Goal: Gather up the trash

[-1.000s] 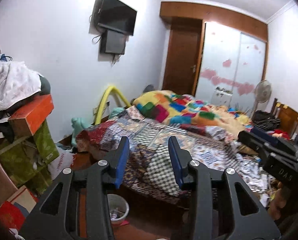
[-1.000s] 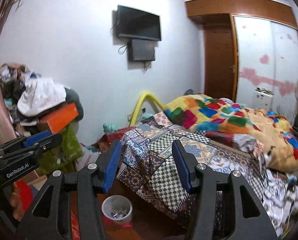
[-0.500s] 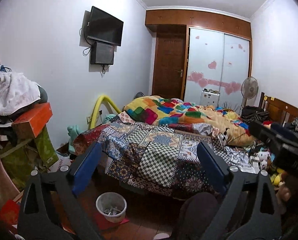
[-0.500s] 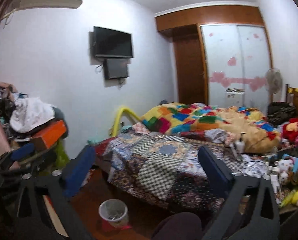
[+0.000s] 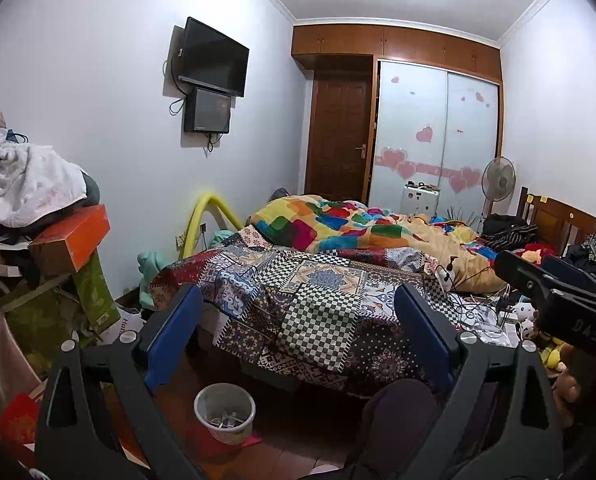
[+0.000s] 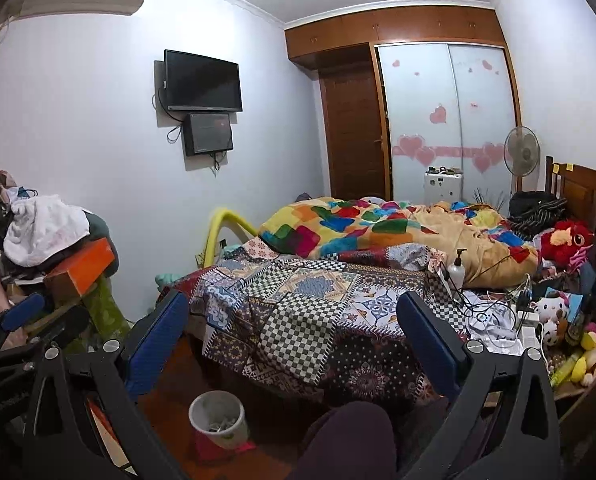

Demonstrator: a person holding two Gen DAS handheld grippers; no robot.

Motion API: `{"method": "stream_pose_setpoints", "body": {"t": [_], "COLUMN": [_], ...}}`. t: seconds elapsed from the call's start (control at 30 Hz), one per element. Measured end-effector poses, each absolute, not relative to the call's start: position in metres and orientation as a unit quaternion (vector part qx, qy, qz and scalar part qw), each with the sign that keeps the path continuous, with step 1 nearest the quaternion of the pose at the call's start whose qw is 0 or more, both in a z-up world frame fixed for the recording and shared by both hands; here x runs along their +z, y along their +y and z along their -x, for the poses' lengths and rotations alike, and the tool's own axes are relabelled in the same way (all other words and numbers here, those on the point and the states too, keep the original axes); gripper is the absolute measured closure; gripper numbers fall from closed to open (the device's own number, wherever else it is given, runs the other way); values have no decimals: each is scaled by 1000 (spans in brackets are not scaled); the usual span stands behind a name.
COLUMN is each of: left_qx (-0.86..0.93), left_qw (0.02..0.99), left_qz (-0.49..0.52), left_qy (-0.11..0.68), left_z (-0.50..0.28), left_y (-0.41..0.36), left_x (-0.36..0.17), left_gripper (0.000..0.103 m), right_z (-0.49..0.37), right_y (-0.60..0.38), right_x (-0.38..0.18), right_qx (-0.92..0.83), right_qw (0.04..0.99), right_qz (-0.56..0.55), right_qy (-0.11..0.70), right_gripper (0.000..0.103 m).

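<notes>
low in both frames, a little left of centre, stood the white waste bin on the wooden floor, with pale scraps already lying in its bottom; what they were was too small to tell. it sat just beside the foot of the bed, on something red and flat. no loose piece of trash could be picked out with certainty; the likeliest litter was the white tangle of cords and papers at the right middle of the right wrist view, beside the soft toys, and the heap of boxes and cloth along the left edge.

the left gripper was spread wide, its blue pads far apart, and held nothing. the right gripper was likewise fully parted and empty; each one also showed at the edge of the other's view. a dark knee of the person filled the bottom centre.

whether collecting was getting under way or nearly over, the scene did not settle: scraps in the bin and two empty tongs would suit either. to do this stage well, as a judgement, any piece chosen wanted to be light and clearly waste, not a cable, the pump bottle or a toy. with the tongs this wide, closing should come only once a pad sat on each side of the scrap. the bin's mouth looked narrow, so a release wanted to come directly above it, low, lest paper drift onto the floor.
</notes>
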State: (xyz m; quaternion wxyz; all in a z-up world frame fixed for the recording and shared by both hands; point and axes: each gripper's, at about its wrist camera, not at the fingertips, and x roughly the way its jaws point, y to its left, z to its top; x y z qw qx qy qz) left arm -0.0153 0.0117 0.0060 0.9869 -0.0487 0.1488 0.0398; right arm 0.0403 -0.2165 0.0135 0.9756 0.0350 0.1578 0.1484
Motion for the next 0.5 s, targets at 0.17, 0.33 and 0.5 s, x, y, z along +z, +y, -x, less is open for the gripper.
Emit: {"method": "stream_pose_setpoints", "body": {"t": [0.17, 0.33, 0.5], "left_qx": [38, 36, 35], "left_qw": [986, 986, 986], "left_qz": [48, 51, 51], "left_qy": [152, 155, 156], "left_z": [16, 14, 14], "left_y": [10, 12, 13], "left_x": [3, 2, 2], "left_gripper": [6, 6, 6], "right_z": [-40, -40, -39], "right_y": [-217, -218, -217], "right_x": [13, 14, 14], "right_qx": [149, 150, 151], "right_qw": [975, 974, 974], "right_qz": [-33, -32, -30], "right_qy": [163, 168, 169], "right_gripper": [0, 0, 0]}}
